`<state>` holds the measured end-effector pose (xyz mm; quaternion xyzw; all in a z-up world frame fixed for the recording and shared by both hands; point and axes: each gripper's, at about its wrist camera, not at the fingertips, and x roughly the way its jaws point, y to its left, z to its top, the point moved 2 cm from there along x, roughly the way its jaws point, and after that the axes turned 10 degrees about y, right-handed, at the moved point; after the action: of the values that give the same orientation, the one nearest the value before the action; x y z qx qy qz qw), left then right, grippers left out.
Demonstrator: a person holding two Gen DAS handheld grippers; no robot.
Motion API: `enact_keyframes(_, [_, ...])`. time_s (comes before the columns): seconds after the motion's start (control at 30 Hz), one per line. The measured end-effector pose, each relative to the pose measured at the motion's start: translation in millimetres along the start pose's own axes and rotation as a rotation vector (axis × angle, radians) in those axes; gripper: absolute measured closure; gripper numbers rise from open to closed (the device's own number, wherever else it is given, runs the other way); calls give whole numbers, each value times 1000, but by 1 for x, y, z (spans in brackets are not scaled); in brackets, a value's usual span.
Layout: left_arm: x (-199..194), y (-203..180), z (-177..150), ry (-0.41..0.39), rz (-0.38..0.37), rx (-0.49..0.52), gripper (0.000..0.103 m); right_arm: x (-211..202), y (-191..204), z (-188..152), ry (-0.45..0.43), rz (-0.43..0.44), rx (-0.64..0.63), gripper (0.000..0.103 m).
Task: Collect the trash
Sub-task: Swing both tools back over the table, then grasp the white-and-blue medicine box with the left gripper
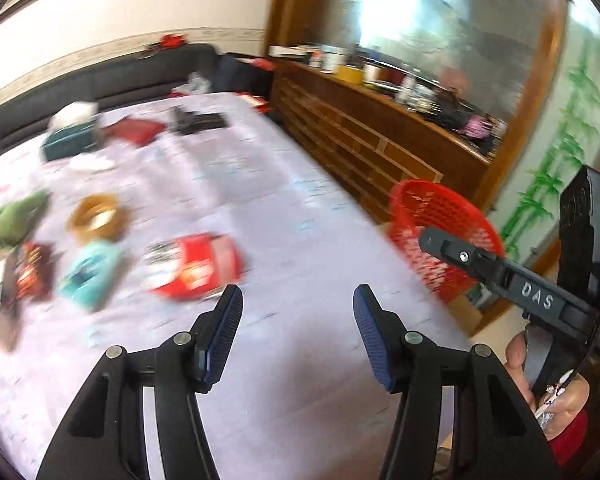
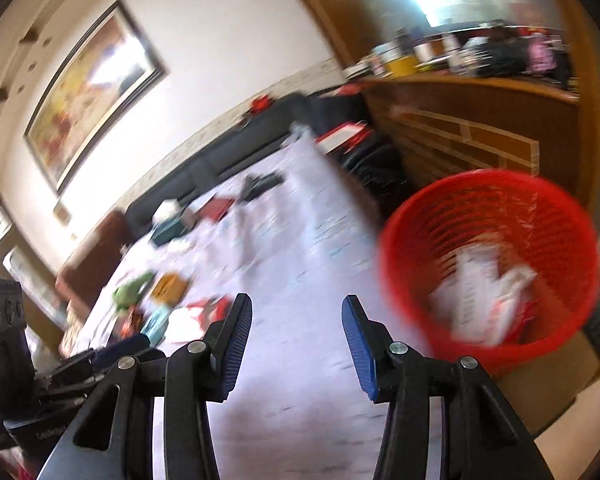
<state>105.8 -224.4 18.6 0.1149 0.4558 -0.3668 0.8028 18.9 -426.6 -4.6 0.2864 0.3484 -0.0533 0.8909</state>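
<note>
A red mesh waste basket (image 2: 492, 264) stands at the table's right edge, with white and red crumpled wrappers (image 2: 484, 296) inside; it also shows in the left wrist view (image 1: 440, 236). My right gripper (image 2: 297, 340) is open and empty, just left of the basket. My left gripper (image 1: 298, 332) is open and empty above the pale tablecloth (image 1: 260, 200). Trash lies on the cloth at left: a red and white packet (image 1: 192, 266), a teal packet (image 1: 90, 276), a dark snack wrapper (image 1: 32, 276), a green crumpled bag (image 1: 16, 220). The right gripper's body (image 1: 540, 300) shows at right in the left view.
A brown tape roll (image 1: 98, 218), a teal tissue box (image 1: 72, 136), a red booklet (image 1: 136, 130) and a black object (image 1: 198, 120) lie farther back. A dark sofa (image 1: 100, 76) lines the wall. A wooden cabinet (image 1: 380, 132) with clutter stands at right.
</note>
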Motion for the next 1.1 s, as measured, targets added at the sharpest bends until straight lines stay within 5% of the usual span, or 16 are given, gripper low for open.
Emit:
enact_keyframes(0.37, [-62, 179, -29, -49, 251, -341, 46, 48, 81, -31, 110, 46, -147, 50])
enact_keyframes(0.5, [-59, 240, -21, -21, 340, -449, 45, 48, 85, -32, 113, 43, -155, 49])
enact_keyframes(0.63, [-33, 287, -15, 57, 343, -532, 45, 47, 83, -32, 114, 37, -151, 47])
enact_keyframes(0.8, [-5, 305, -15, 107, 326, -565, 46, 48, 77, -31, 122, 29, -141, 47])
enact_keyframes(0.97, [13, 303, -16, 111, 359, -548, 69, 54, 74, -25, 137, 23, -145, 46])
enact_keyframes(1.1, [6, 300, -17, 90, 355, -544, 69, 71, 82, -11, 200, 63, -165, 46])
